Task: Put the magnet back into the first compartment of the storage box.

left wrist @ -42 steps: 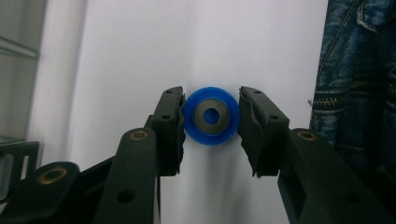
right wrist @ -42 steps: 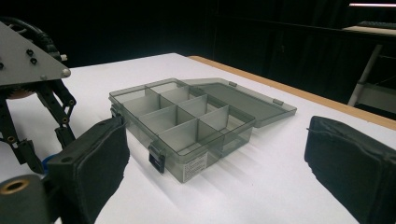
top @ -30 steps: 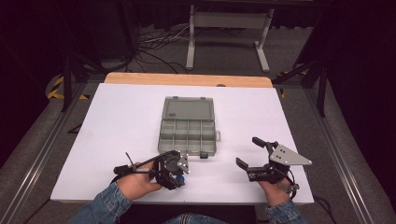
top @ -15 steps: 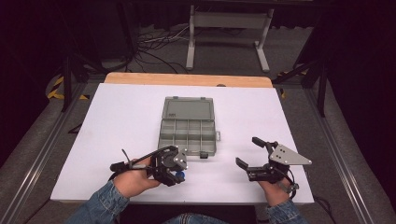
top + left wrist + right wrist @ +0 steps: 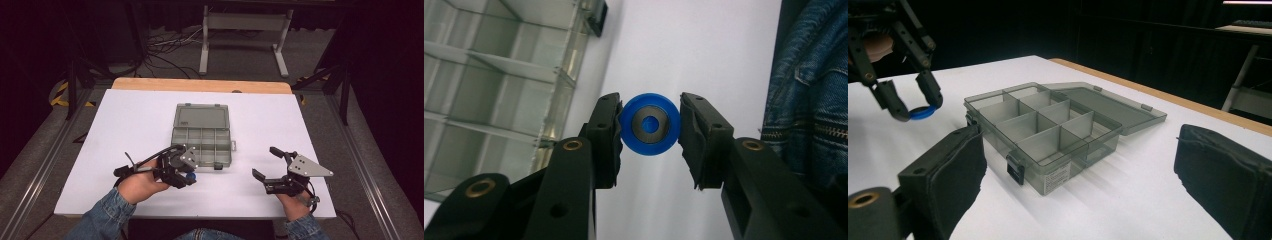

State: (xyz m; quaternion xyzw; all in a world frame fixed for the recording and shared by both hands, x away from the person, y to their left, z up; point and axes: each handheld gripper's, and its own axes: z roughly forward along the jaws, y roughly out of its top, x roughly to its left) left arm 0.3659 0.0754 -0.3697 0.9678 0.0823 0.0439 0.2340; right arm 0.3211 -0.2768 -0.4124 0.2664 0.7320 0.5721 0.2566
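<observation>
Blue wheel, a small disc with a dark hub and a blue centre hole, sits clamped between the jaws of the left gripper, pads pressing on its rim from both sides so the flat face looks back along the jaws. A rim grip like this leaves the underside free, which suits dropping it flat into a compartment. In the right gripper view the wheel hangs just clear of the white tabletop, near the front left corner of the box but apart from it, not over any cell. In the high view the left gripper is just beside the box's near edge, hand tilted so the jaws point down and toward the person. Box: smoky clear plastic, lid folded fully back flat on the tabletop on the far side, dividers exposed, black latches at the near wall; all cells I can see look empty. Open lid on the far side keeps the approach from the person's side unobstructed. Right gripper rests low on the tabletop, well apart from the box to its right, jaws wide apart and holding nothing, aimed at the box; judged to be on standby, possibly to steady the box. Judgement: step in hand is carrying the wheel to a cell; release not yet made.
</observation>
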